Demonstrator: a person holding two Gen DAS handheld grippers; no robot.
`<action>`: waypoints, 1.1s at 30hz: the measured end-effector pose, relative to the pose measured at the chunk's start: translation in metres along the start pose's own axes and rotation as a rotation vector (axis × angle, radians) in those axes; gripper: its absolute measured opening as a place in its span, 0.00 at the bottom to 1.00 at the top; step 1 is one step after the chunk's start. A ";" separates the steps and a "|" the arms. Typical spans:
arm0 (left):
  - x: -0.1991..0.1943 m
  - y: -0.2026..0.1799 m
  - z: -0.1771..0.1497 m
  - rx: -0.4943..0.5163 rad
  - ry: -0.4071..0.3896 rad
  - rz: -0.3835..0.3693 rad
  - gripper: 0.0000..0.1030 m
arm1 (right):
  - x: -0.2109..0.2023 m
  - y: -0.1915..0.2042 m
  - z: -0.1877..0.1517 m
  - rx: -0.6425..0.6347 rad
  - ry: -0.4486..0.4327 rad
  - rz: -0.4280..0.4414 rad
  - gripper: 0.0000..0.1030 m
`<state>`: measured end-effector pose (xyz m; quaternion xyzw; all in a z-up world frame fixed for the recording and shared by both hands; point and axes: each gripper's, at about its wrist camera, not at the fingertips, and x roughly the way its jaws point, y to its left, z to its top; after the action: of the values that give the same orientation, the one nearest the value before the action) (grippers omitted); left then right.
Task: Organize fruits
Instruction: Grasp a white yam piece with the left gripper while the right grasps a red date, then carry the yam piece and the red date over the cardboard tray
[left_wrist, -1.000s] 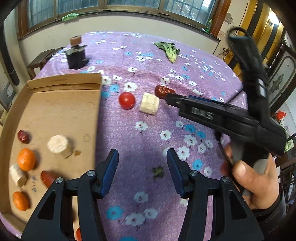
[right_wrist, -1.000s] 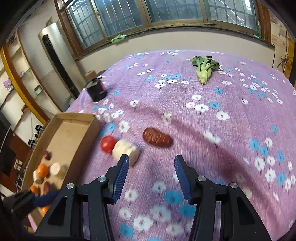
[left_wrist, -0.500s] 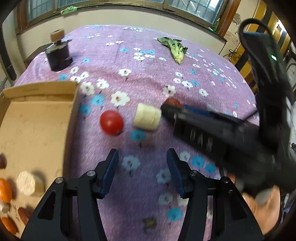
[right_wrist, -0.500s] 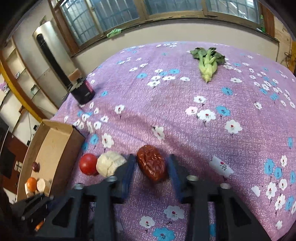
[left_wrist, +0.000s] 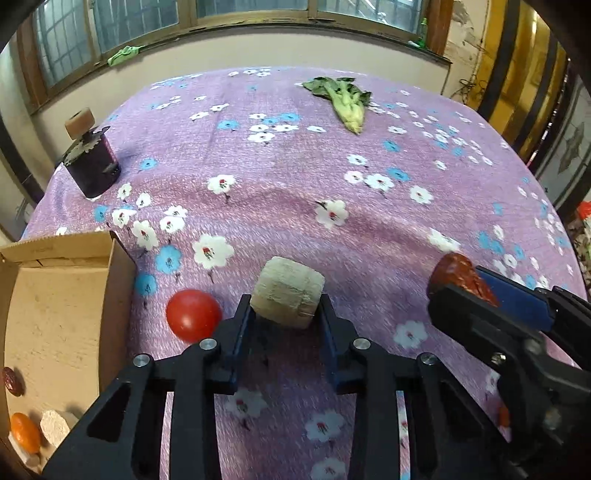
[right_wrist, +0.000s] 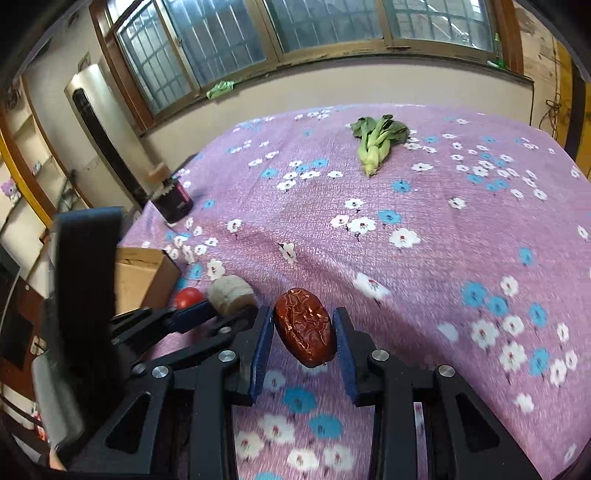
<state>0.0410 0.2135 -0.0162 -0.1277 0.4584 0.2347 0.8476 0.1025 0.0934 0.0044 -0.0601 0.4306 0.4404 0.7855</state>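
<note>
Spread over the whole surface: a purple cloth (left_wrist: 280, 192) printed with white and blue flowers, lightly rumpled near the middle. At 12 o'clock in both wrist views, a cream wall under a long row of barred, wood-framed windows (right_wrist: 229, 33), with a green rag (right_wrist: 219, 89) on the sill. At 10 o'clock in the right wrist view, a tall pale appliance (right_wrist: 92, 110) and yellow-edged shelves. At 2 o'clock in the left wrist view, yellow door frames.

Lying at 1 o'clock on the cloth, a head of bok choy (left_wrist: 345, 99). Standing at 10 o'clock near the cloth's edge, a dark jar (left_wrist: 92, 170) topped by a pale knob. At 8 o'clock, an open cardboard box (left_wrist: 66, 258) holding a dark red date, an orange fruit and a pale chunk along its lower left.

Clamped in the left gripper (left_wrist: 286, 314): a pale cylindrical banana chunk (left_wrist: 288, 295), blue pads pressed against both its sides, jaws just closed onto it. Just beside it at 9 o'clock, a red tomato (left_wrist: 193, 314) on the cloth, near the box wall.

Clamped in the right gripper (right_wrist: 303, 339): a wrinkled red date (right_wrist: 304, 332), pads tight on both flanks, seemingly raised a little off the cloth.
</note>
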 end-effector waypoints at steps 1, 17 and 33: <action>-0.005 -0.001 -0.003 0.008 -0.019 0.011 0.29 | -0.007 0.000 -0.003 0.002 -0.007 0.003 0.33; -0.105 0.023 -0.068 0.005 -0.150 0.032 0.29 | -0.066 0.031 -0.043 -0.017 -0.063 0.059 0.33; -0.145 0.062 -0.095 -0.053 -0.202 0.040 0.30 | -0.080 0.080 -0.063 -0.083 -0.055 0.086 0.33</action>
<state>-0.1274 0.1849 0.0525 -0.1168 0.3667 0.2752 0.8810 -0.0158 0.0610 0.0464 -0.0618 0.3924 0.4927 0.7743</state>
